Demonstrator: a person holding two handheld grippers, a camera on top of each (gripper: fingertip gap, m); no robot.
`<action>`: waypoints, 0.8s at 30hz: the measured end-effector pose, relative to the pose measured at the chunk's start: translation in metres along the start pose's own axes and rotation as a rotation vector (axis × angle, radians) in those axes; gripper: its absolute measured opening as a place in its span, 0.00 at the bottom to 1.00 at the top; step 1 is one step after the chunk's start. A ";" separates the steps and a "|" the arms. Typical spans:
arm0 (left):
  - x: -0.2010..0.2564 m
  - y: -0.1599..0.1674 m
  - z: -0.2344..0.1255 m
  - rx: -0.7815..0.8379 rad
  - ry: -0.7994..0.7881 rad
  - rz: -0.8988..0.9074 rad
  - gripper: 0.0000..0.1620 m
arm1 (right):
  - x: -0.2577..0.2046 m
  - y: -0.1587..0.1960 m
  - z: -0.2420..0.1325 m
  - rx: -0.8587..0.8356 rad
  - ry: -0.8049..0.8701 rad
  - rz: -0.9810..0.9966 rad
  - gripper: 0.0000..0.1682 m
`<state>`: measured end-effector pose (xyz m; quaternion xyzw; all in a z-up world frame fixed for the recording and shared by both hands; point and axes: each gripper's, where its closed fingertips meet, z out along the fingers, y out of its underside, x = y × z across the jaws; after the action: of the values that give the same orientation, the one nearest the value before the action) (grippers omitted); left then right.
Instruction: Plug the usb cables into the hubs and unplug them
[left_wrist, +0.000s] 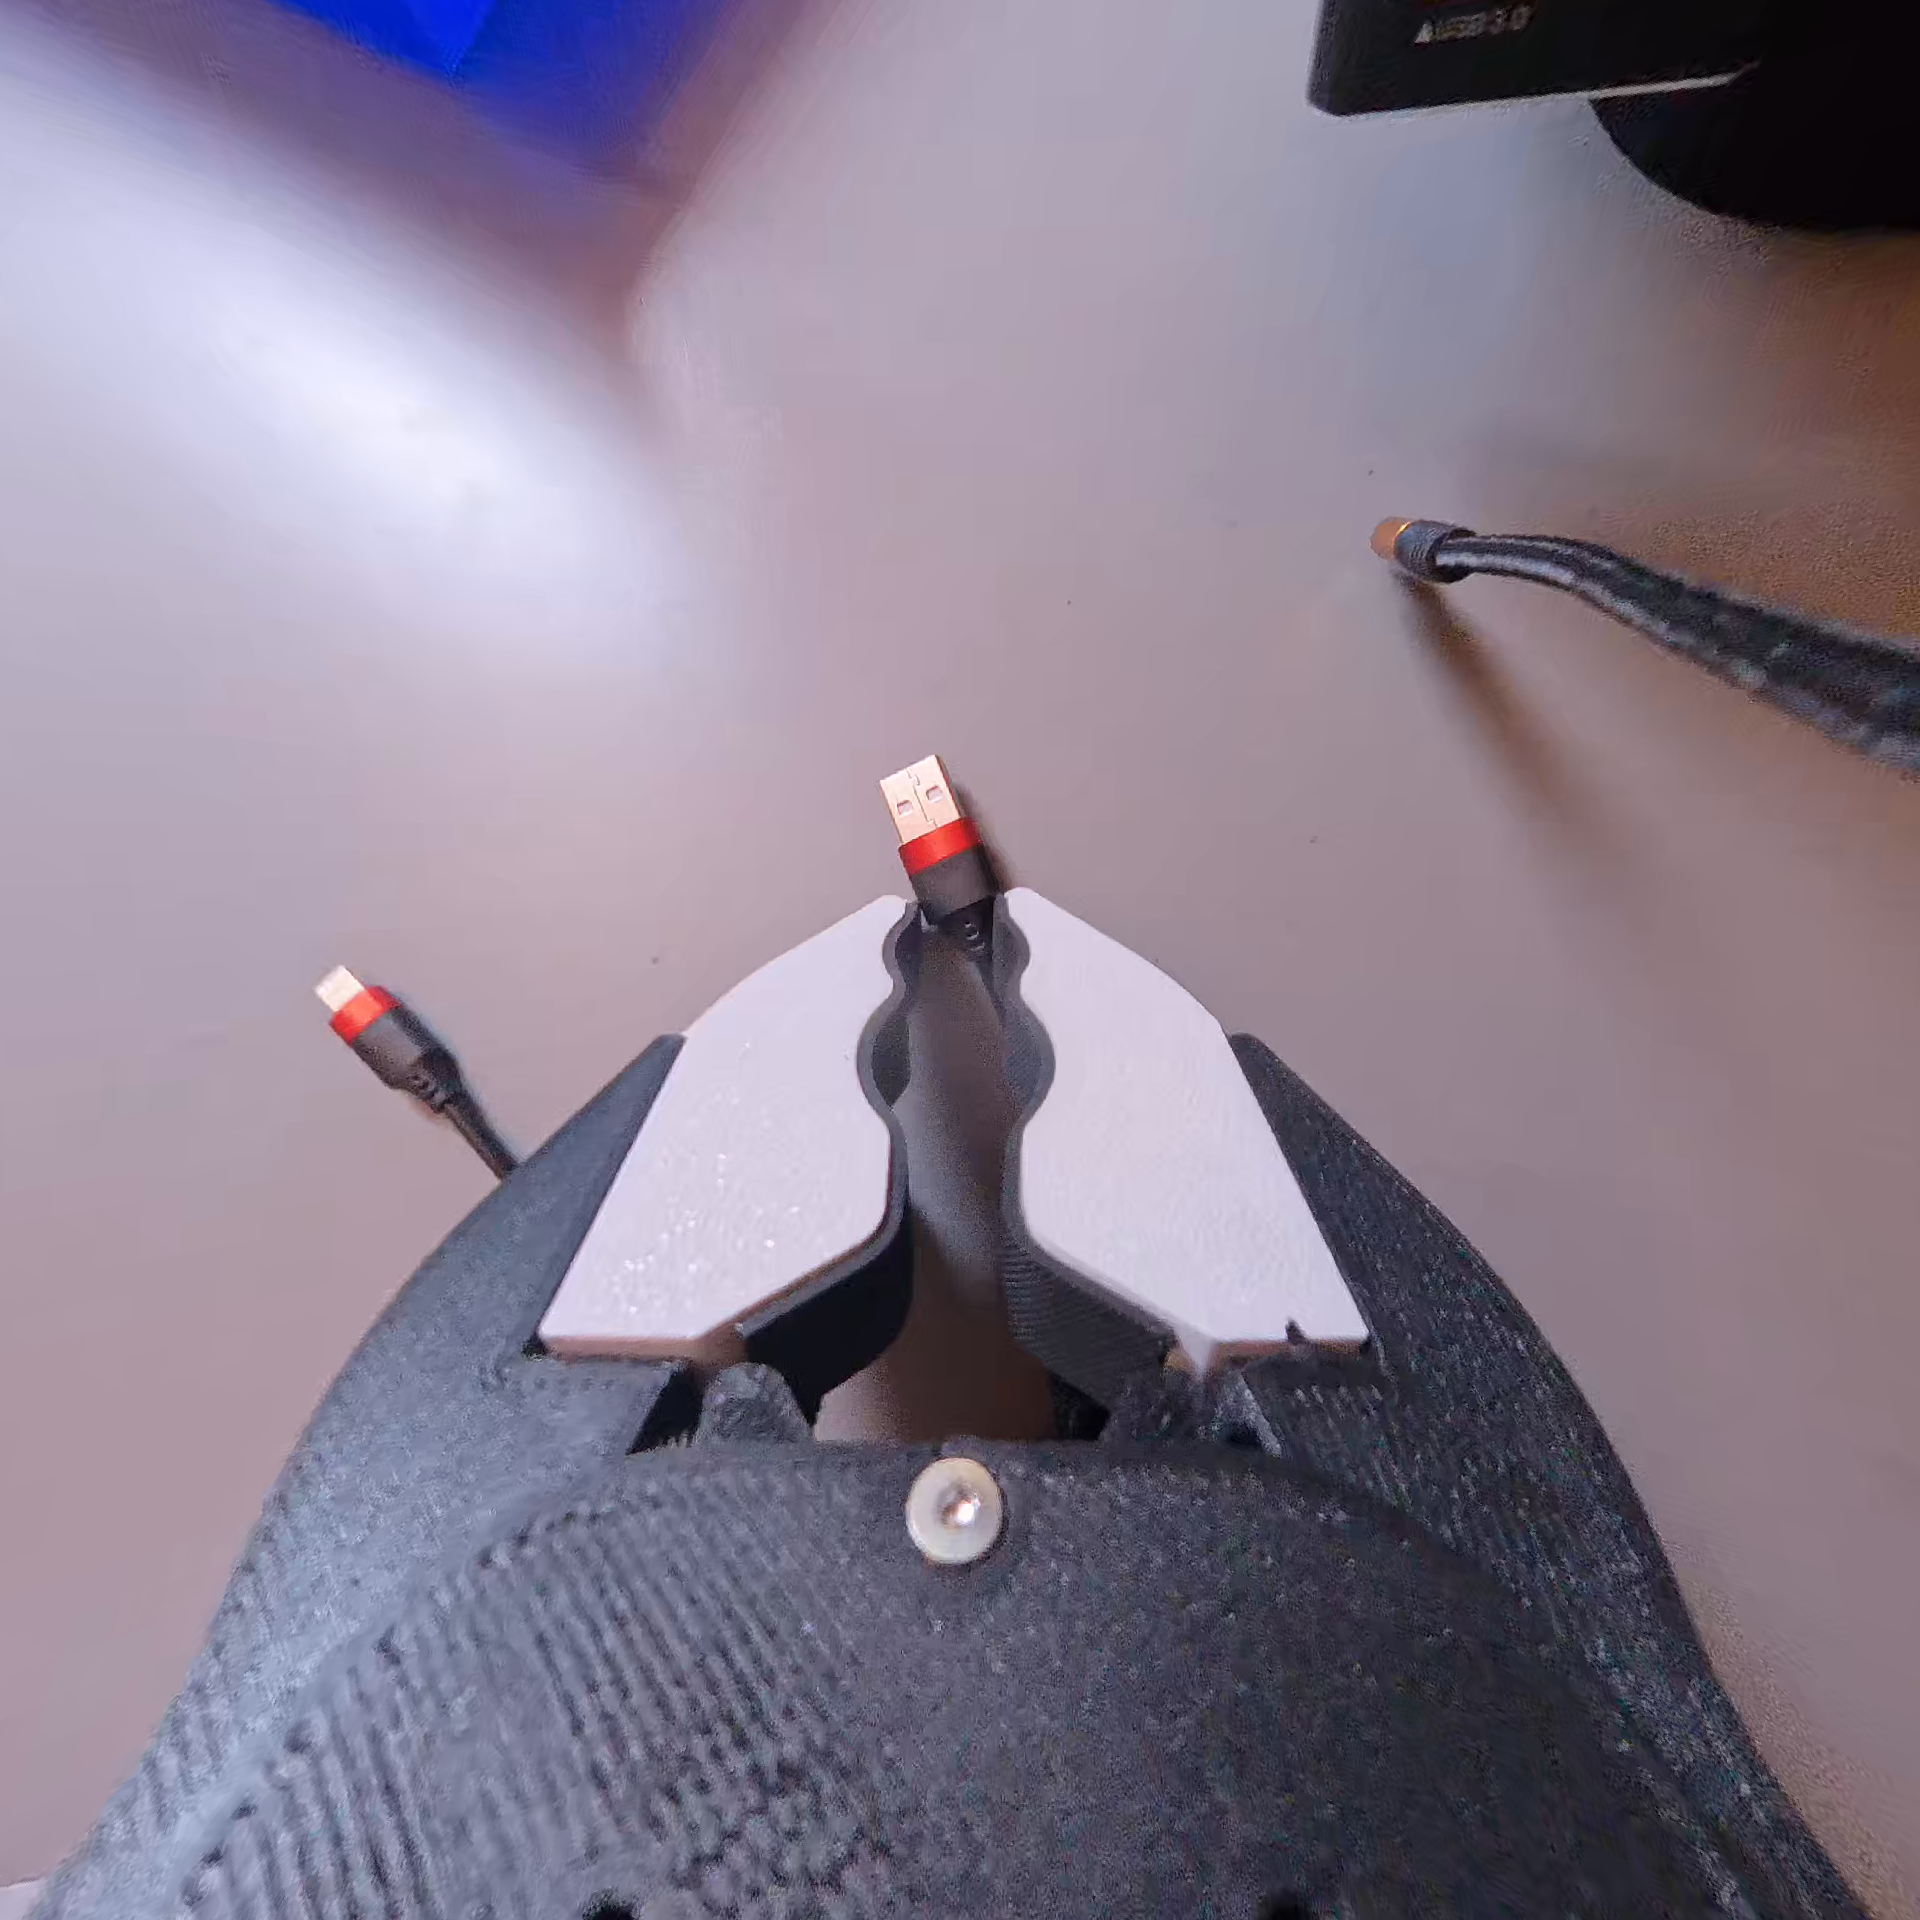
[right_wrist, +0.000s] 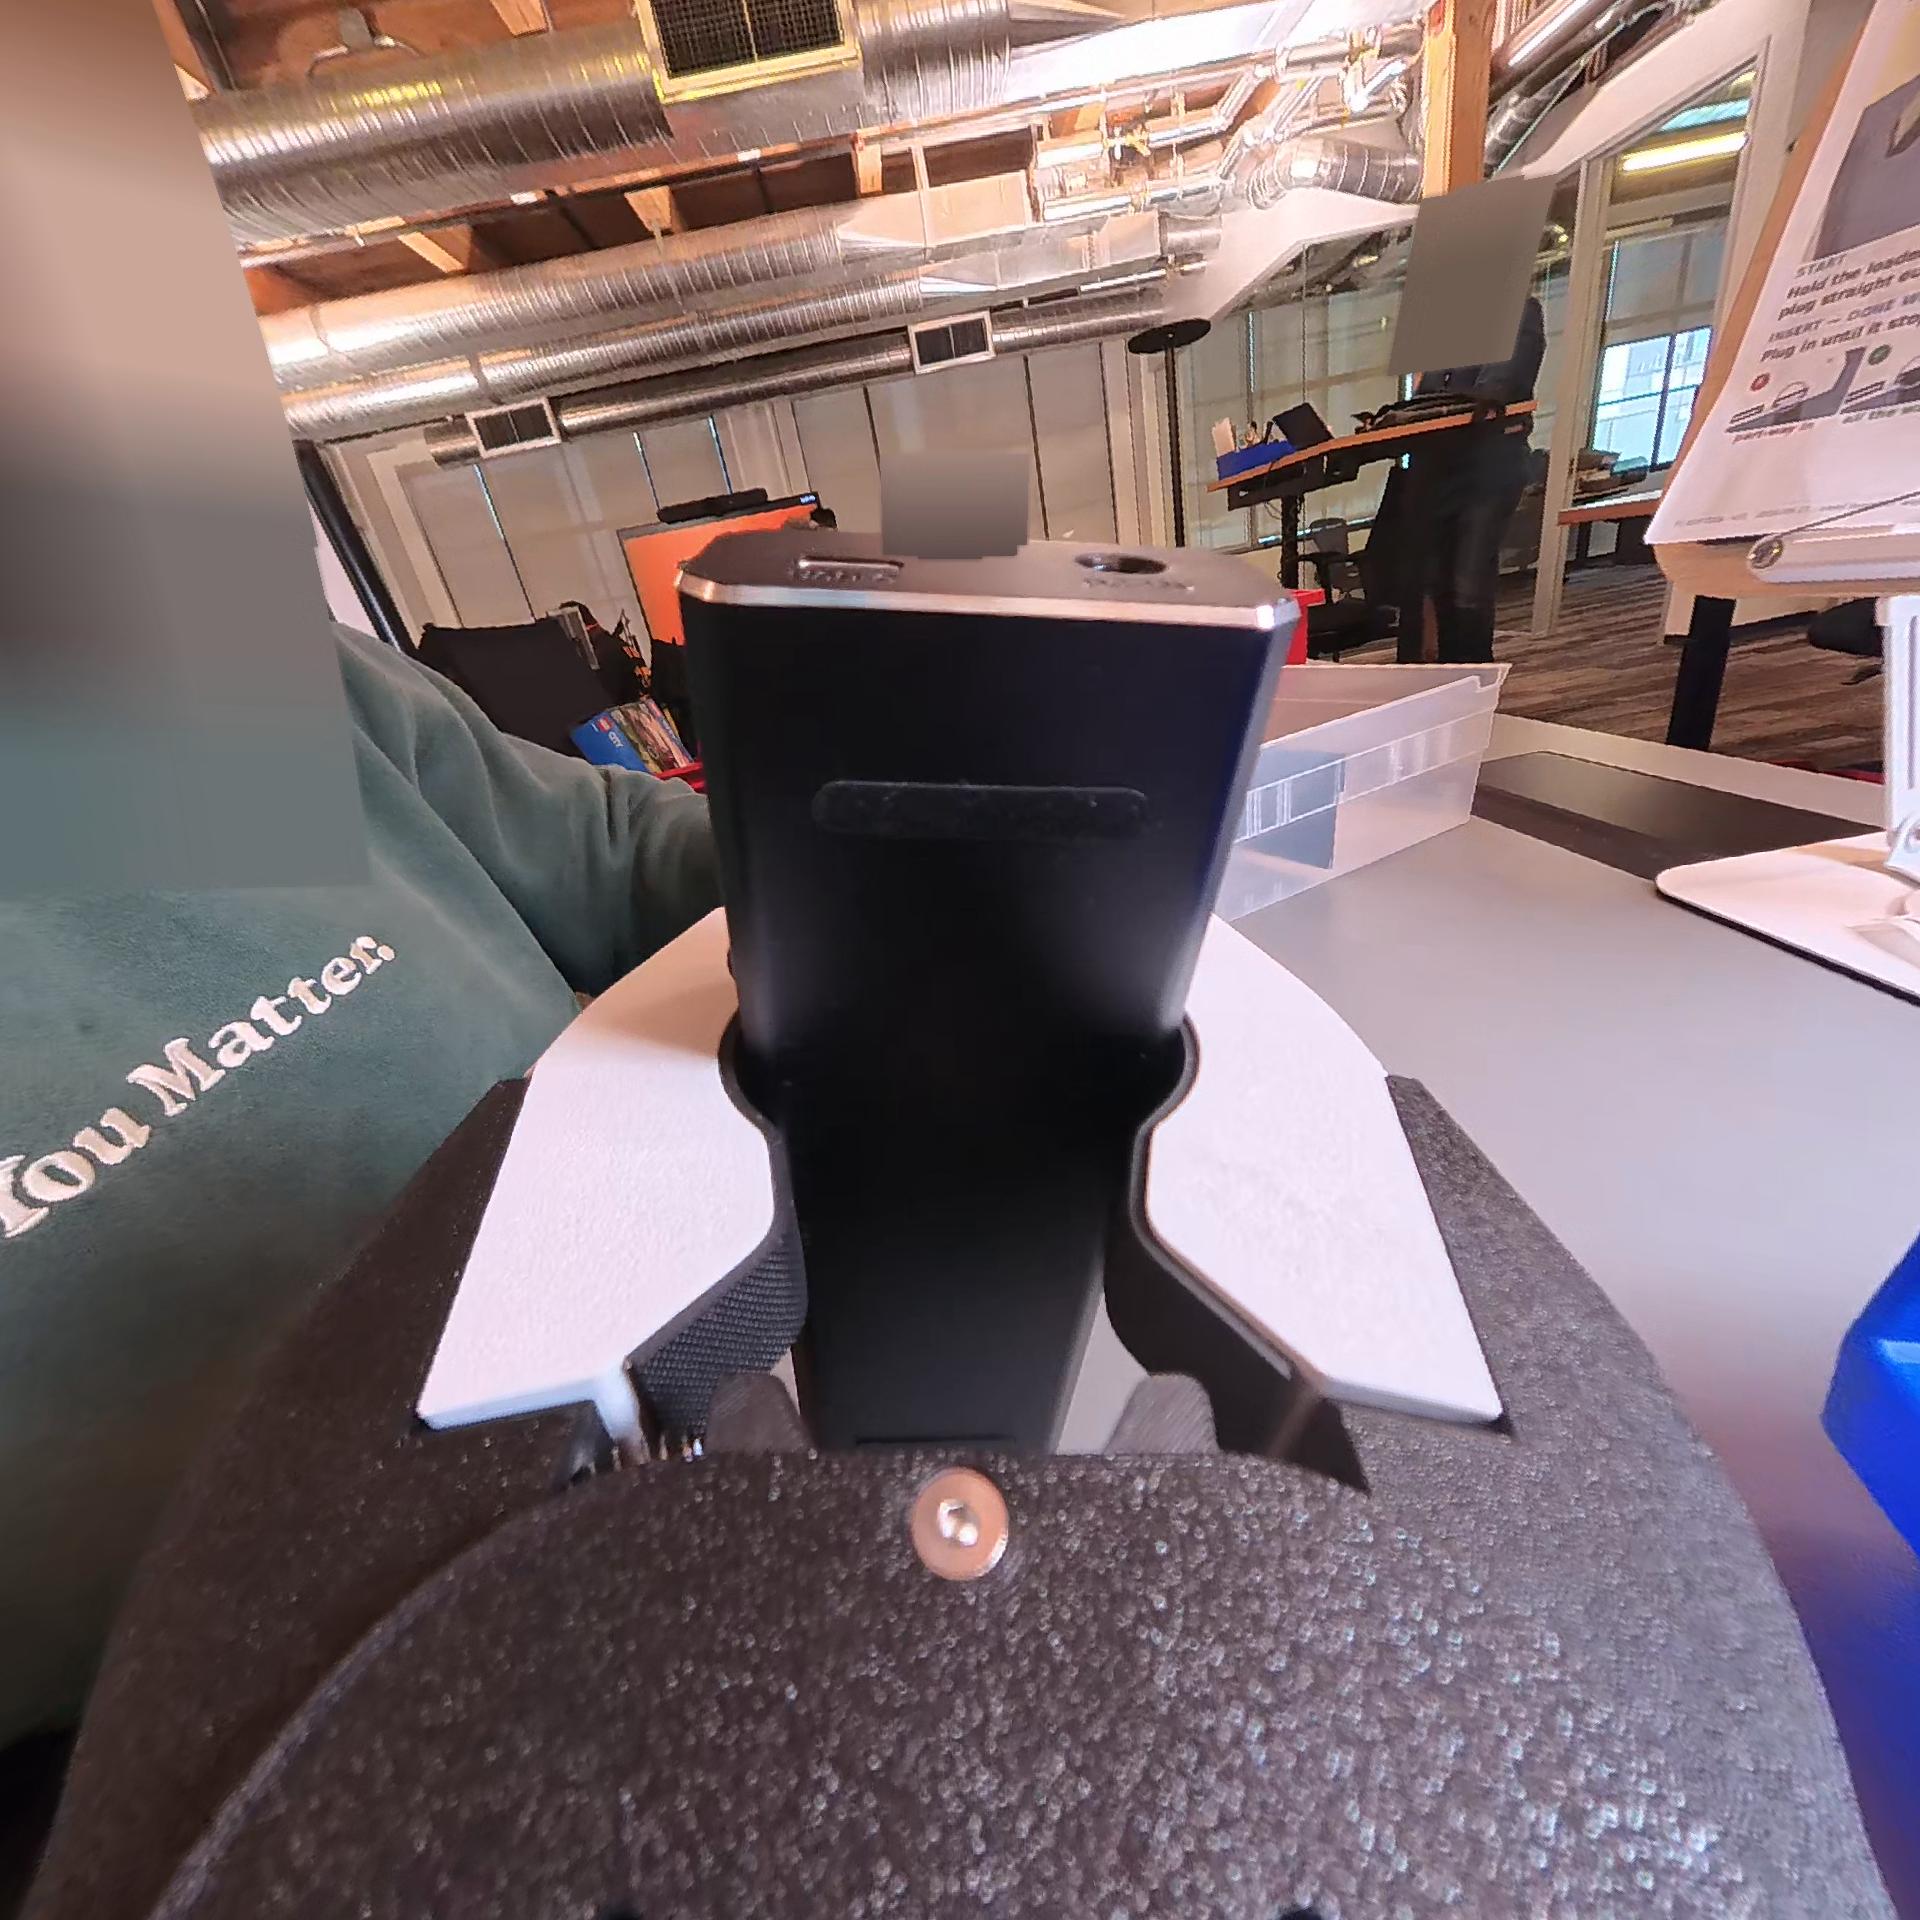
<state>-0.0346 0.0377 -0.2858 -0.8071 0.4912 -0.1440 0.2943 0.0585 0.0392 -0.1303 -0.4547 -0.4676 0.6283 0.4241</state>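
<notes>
My left gripper (left_wrist: 958, 906) is shut on the black neck of a USB cable; its red-collared USB-A plug (left_wrist: 925, 805) sticks out past the fingertips above the grey table. The cable's other small red-collared plug (left_wrist: 353, 1006) lies at the left beside the gripper. My right gripper (right_wrist: 961, 1039) is shut on a black USB hub (right_wrist: 977, 831) and holds it upright, lifted off the table, its end face with two ports turned up and away. A black hub (left_wrist: 1507, 52) shows at the top right corner of the left wrist view.
A second black braided cable with a round tip (left_wrist: 1662, 613) lies on the table at the right. A clear plastic bin (right_wrist: 1371, 758), a white stand base (right_wrist: 1818, 914) with an instruction sheet, a blue object (right_wrist: 1870, 1434) and a person's green sleeve (right_wrist: 260, 987) surround the hub.
</notes>
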 end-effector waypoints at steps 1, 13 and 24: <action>0.000 -0.001 0.001 -0.001 -0.018 0.026 0.08 | 0.000 0.001 0.000 -0.003 -0.001 -0.001 0.43; 0.041 -0.088 -0.061 0.328 0.244 0.133 0.07 | -0.008 0.015 0.012 -0.065 -0.063 0.011 0.43; 0.054 -0.106 -0.053 0.264 0.279 0.236 0.07 | -0.022 0.039 0.032 -0.208 -0.094 -0.031 0.43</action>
<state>0.0389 0.0090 -0.1821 -0.6708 0.5950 -0.2818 0.3415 0.0278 0.0040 -0.1602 -0.4590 -0.5566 0.5905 0.3618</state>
